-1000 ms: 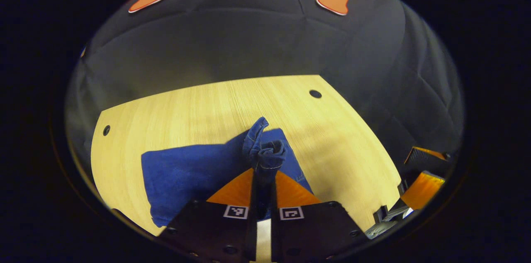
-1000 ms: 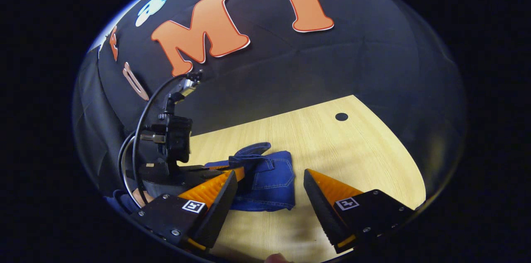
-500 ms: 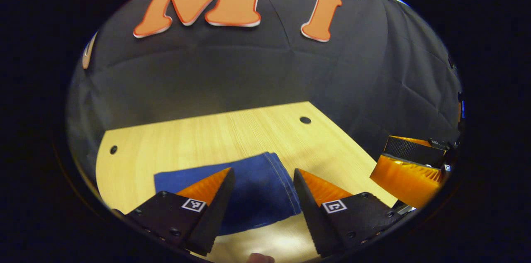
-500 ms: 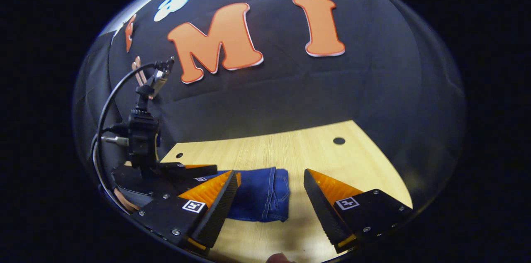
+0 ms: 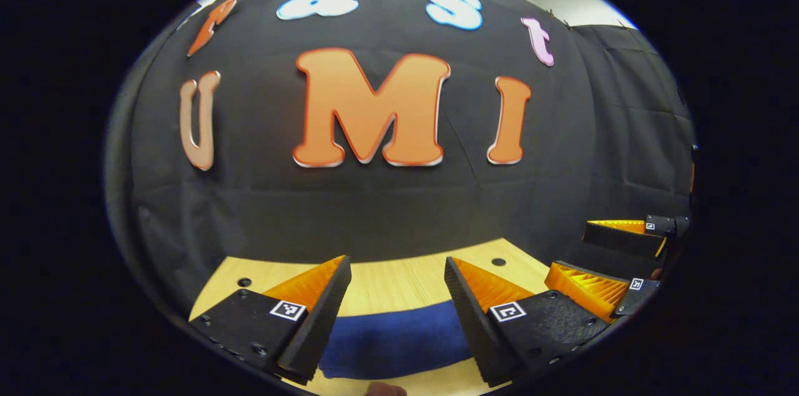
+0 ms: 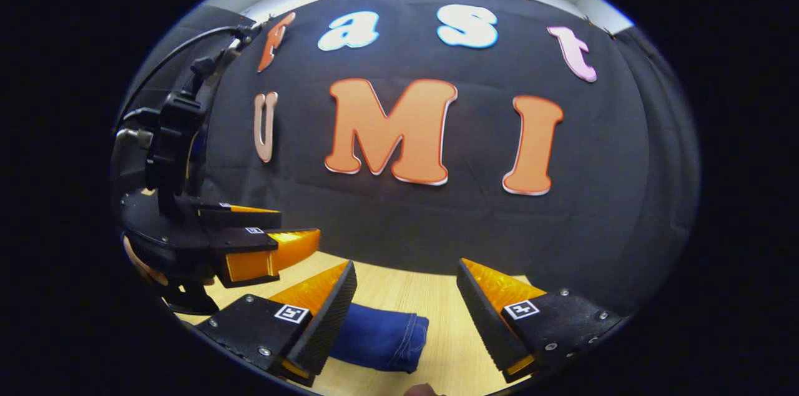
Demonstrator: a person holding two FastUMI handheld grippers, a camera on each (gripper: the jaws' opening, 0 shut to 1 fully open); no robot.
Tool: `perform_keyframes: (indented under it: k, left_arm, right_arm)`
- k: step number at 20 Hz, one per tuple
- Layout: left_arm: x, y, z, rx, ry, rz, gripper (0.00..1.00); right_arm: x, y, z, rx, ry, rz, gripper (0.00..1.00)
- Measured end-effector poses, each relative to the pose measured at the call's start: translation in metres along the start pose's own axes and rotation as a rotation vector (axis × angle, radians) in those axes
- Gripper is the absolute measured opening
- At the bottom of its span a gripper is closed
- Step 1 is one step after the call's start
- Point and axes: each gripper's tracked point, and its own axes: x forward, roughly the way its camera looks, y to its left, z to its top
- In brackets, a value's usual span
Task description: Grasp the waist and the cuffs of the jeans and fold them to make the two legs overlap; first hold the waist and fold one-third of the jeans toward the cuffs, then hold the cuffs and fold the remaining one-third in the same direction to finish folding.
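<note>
We see the dark blue denim jeans (image 5: 393, 343) lying folded into a compact flat bundle on the pale wood-grain table (image 5: 387, 287), low in the left gripper view between and beyond that gripper's own two fingers. The left gripper (image 5: 397, 266) hangs above the table with its jaws spread wide and nothing between them; it touches neither the denim nor the tabletop. In the right gripper view the same folded jeans (image 6: 382, 336) show a stitched seam along the rounded right-hand edge, and they lie just beyond that gripper's left-hand finger, partly hidden by it. The right gripper (image 6: 406, 270) is likewise released, its fingers well apart and empty, held clear above the wood. Each finger carries a small square black-and-white coded tag (image 6: 523, 308) on its black block; we can make out a pattern on these tags but no readable words. In the right gripper view the left gripper (image 6: 274, 235) appears at the left edge with a black cable looping over its body, its two fingers parted. In the left gripper view the right gripper (image 5: 608, 252) sits at the far right edge, fingers separated too. Small round dark holes (image 5: 498, 262) mark the table near its far edge.
</note>
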Motion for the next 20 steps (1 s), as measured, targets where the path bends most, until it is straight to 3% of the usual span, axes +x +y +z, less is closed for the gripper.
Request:
perform_keyframes:
  k: [7, 11, 12, 15, 16, 17, 18, 20]
  left_arm:
    - [-0.067, 0.028, 0.028, -0.042, -0.146, 0.053, 0.91]
    - [-0.112, 0.051, 0.032, 0.009, -0.213, 0.088, 0.94]
    - [-0.125, 0.055, 0.029, 0.021, -0.222, 0.094, 0.89]
    - [-0.153, 0.065, 0.008, 0.031, -0.203, 0.11, 0.92]
    - [-0.163, 0.07, -0.003, 0.037, -0.183, 0.129, 0.95]
    - [-0.17, 0.072, -0.012, 0.035, -0.168, 0.131, 1.0]
    - [-0.177, 0.071, -0.019, 0.028, -0.16, 0.126, 1.0]
    - [-0.189, 0.078, -0.029, 0.031, -0.153, 0.143, 1.0]
  right_arm:
    - [-0.033, 0.027, 0.035, -0.03, -0.096, -0.009, 0.99]
    - [-0.055, 0.042, 0.038, -0.004, -0.104, -0.046, 0.99]
    - [-0.061, 0.046, 0.035, 0.005, -0.092, -0.057, 0.99]
    - [-0.078, 0.06, 0.03, 0.033, -0.08, -0.051, 0.99]
    - [-0.086, 0.065, 0.027, 0.04, -0.082, -0.045, 0.94]
    - [-0.092, 0.07, 0.027, 0.038, -0.09, -0.04, 0.99]
    - [-0.098, 0.075, 0.026, 0.03, -0.093, -0.035, 0.94]
    - [-0.104, 0.081, 0.02, 0.015, -0.081, -0.038, 0.99]
